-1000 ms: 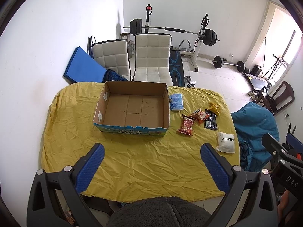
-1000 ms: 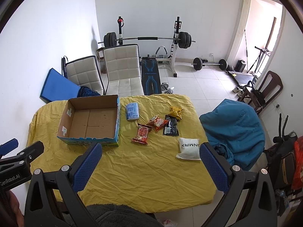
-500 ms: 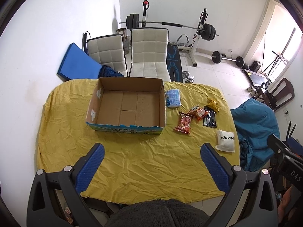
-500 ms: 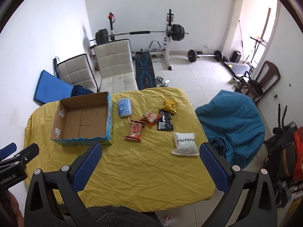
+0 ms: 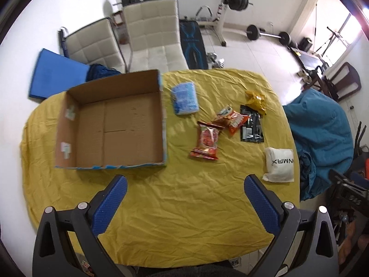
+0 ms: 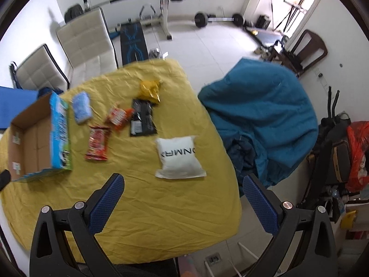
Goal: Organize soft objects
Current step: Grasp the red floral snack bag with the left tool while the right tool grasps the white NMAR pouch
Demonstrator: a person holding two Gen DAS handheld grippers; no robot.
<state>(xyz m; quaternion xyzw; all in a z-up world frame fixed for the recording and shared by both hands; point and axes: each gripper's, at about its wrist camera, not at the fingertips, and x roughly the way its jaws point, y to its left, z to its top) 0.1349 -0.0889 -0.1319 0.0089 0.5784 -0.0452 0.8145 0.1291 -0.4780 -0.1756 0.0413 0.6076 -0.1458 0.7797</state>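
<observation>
Grippers, left gripper (image 5: 184, 198) and right gripper (image 6: 182, 196), both spread wide and holding nothing, I've swung nearer; white pouch (image 6: 178, 157) at 12 o'clock looks next for the box (image 5: 110, 124).

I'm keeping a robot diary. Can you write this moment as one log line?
left gripper: open, empty | right gripper: open, empty | cardboard box: empty | white pouch, snack packets: on yellow cloth

Bright daylight, fisheye warp, slight blur
</observation>
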